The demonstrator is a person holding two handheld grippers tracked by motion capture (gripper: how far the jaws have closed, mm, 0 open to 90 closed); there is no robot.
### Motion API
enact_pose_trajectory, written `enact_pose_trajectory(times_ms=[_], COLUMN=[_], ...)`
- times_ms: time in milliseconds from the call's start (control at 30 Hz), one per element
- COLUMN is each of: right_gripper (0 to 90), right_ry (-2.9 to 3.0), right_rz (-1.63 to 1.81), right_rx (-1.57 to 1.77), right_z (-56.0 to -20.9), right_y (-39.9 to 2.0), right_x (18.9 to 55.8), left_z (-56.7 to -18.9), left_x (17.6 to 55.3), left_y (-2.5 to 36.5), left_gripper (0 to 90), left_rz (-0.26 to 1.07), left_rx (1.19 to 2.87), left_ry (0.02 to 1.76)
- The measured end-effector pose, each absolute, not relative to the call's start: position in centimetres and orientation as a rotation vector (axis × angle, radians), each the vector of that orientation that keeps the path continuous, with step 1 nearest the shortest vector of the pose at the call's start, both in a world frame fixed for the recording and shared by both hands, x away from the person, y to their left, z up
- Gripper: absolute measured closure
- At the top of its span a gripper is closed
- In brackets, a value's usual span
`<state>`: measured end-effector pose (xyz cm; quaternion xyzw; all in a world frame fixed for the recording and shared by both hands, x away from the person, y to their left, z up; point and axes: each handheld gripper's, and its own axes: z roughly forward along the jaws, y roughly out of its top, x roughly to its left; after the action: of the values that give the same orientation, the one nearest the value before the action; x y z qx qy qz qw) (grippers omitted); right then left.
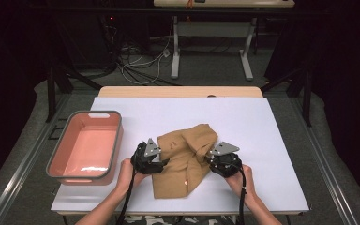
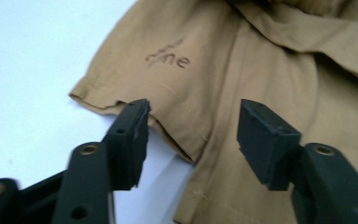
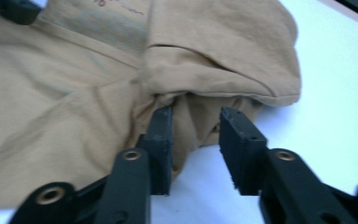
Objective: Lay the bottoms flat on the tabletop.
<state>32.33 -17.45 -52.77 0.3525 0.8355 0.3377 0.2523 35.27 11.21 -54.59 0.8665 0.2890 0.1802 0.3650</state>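
Note:
A tan shirt (image 1: 183, 159) lies crumpled on the white tabletop (image 1: 262, 126), with small writing on the cloth (image 2: 168, 59). My left gripper (image 1: 161, 162) sits at the shirt's left edge. In the left gripper view its jaws (image 2: 193, 128) stand apart over a sleeve hem (image 2: 121, 100), and the pads are clear of the cloth. My right gripper (image 1: 209, 161) sits at the shirt's right edge. Its jaws (image 3: 196, 135) are open on either side of a bunched fold (image 3: 200, 109) without pressing it. A hand holds each gripper from the near side.
A pink tray with a grey rim (image 1: 120, 136) stands at the table's left, with nothing in it. The white surface stretches bare behind and to the right of the shirt. Beyond the far edge are floor cables (image 1: 140, 61) and another table's legs (image 1: 175, 47).

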Motion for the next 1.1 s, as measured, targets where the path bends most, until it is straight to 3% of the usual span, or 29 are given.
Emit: enact_pose_trajectory(times_ms=[267,333,567,667,1100], right_gripper=[46.3,48.9,67.2,74.4,79.1], right_ry=[2.329,2.335,2.329,2.324,2.233], right_rz=[0.925,0.910,0.886,0.875,0.965], right_rx=[0.922,0.912,0.915,0.907,0.998], right_z=[-53.1,-53.4,-53.9,-53.9,-53.1], right_y=[-16.2,-15.9,-15.4,-15.4,-17.5], right_x=[32.3,32.3,32.7,32.7,33.1], left_z=[-55.5,-55.9,-56.3,-56.2,-55.8], left_x=[36.3,36.2,36.3,36.2,35.6], left_y=[9.7,9.4,9.5,9.5,9.9], left_gripper=[34.9,40.3,75.0,82.5,85.0], left_rz=[0.419,0.421,0.334,0.331,0.386], left_rx=[2.265,2.282,2.274,2.280,2.269], left_ry=[0.695,0.683,0.618,0.614,0.617])
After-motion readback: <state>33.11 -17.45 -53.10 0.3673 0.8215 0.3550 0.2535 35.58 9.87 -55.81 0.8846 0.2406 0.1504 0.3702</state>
